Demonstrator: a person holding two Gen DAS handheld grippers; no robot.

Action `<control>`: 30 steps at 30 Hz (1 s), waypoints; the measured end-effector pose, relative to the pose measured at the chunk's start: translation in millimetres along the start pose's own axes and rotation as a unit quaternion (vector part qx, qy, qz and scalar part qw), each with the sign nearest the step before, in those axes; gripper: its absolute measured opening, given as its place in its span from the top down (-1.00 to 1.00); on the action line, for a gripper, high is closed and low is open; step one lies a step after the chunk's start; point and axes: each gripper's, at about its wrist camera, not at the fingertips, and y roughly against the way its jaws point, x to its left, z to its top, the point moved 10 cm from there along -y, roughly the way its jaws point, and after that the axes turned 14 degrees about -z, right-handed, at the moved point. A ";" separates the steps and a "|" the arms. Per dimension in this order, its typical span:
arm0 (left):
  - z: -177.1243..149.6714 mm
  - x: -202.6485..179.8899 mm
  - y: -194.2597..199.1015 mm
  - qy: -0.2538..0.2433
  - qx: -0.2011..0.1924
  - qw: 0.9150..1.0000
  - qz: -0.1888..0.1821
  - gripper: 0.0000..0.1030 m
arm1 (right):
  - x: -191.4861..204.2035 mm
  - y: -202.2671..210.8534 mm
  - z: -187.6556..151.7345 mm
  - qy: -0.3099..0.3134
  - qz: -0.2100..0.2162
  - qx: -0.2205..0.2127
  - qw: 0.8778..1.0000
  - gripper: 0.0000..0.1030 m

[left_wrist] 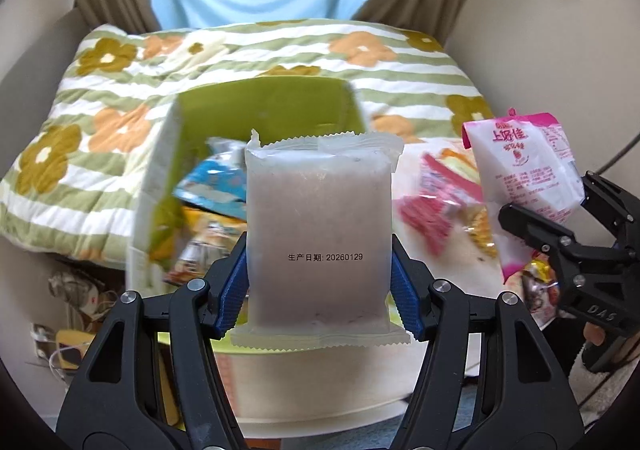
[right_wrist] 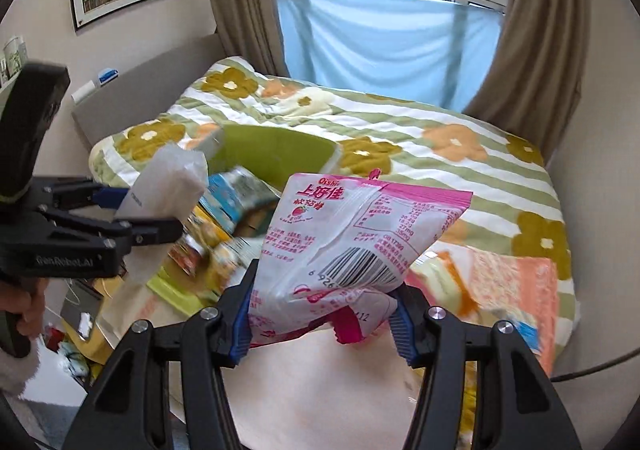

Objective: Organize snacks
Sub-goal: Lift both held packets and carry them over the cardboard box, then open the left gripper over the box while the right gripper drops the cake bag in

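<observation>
My left gripper [left_wrist: 318,282] is shut on a translucent pale pink snack packet [left_wrist: 318,218] with a printed date, held upright above a green box [left_wrist: 276,106] that holds several snack bags. My right gripper [right_wrist: 322,314] is shut on a pink and white Oishi snack bag [right_wrist: 352,238], held up over the white table [right_wrist: 320,382]. In the left wrist view the right gripper [left_wrist: 560,226] shows at the right with the pink bag [left_wrist: 524,166]. In the right wrist view the left gripper [right_wrist: 132,210] shows at the left with its packet [right_wrist: 164,186].
Loose snack packs [left_wrist: 436,206] lie on the table right of the green box [right_wrist: 276,146]; more lie at the right [right_wrist: 504,282]. A bed with a flowered quilt [right_wrist: 440,154] stands behind. A window with curtains [right_wrist: 384,30] is beyond. Clutter lies on the floor at the left [left_wrist: 72,314].
</observation>
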 end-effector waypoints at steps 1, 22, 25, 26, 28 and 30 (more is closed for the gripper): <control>-0.2 14.9 0.5 0.004 0.001 1.000 0.002 -0.16 | 9.5 -4.6 5.4 -0.001 0.007 0.004 1.000 -0.02; -46.3 115.5 -43.0 0.003 0.043 0.999 -0.001 -0.97 | 116.4 -68.9 11.5 -0.032 0.000 0.081 0.996 -0.01; -43.9 119.6 -32.5 0.006 0.028 1.000 0.006 -0.99 | 119.4 -72.6 13.1 -0.030 -0.001 0.083 0.996 -0.01; -44.9 119.3 -29.7 0.009 0.029 1.000 0.005 -0.99 | 120.0 -73.4 13.4 -0.029 0.001 0.084 0.996 -0.01; -45.4 121.2 -23.8 0.014 0.025 1.000 0.010 -0.99 | 122.0 -74.9 13.6 -0.023 0.005 0.084 0.996 -0.01; -47.7 122.6 -17.9 0.016 0.021 1.000 0.016 -0.99 | 124.6 -76.1 12.1 -0.021 0.011 0.087 0.996 -0.01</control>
